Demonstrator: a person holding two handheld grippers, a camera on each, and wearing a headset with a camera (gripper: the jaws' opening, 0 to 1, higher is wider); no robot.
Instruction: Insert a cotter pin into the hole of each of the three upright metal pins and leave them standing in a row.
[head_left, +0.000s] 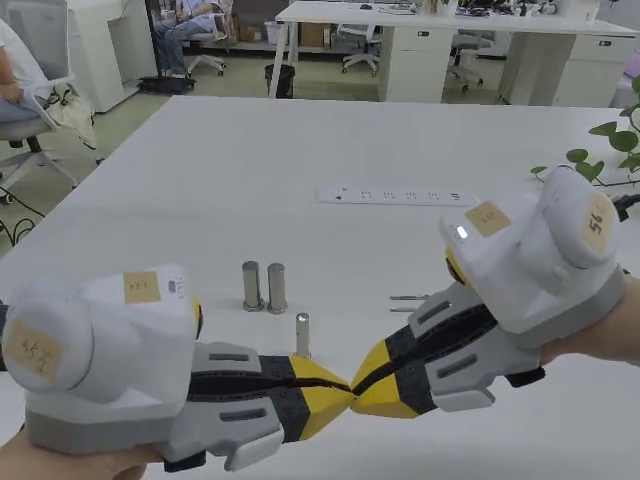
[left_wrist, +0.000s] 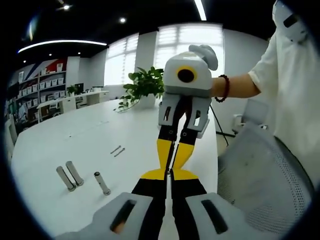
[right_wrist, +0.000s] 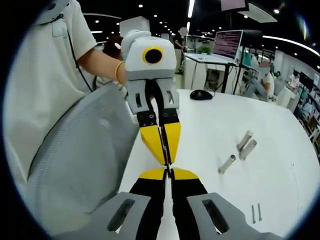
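currently the left gripper (head_left: 338, 396) and right gripper (head_left: 362, 392) are both clenched, tips touching, at the near side. just beyond, three metal pins (head_left: 277, 287) stand upright, one nearer. cotter pins (head_left: 410, 298) lie flat on the table (head_left: 300, 170) to their right: likely light, thin, slippery; grip mid-shank, firmly.

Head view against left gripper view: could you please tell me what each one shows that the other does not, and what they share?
Head view: a white power strip lying on the table beyond the pins, and a dark bin on the floor.
Left gripper view: a bead bracelet on the wrist behind the right gripper, and a grey mesh chair back.
Shared: three metal pins standing upright, loose cotter pins, a potted plant, and the left gripper and right gripper, both shut, meeting tip to tip.
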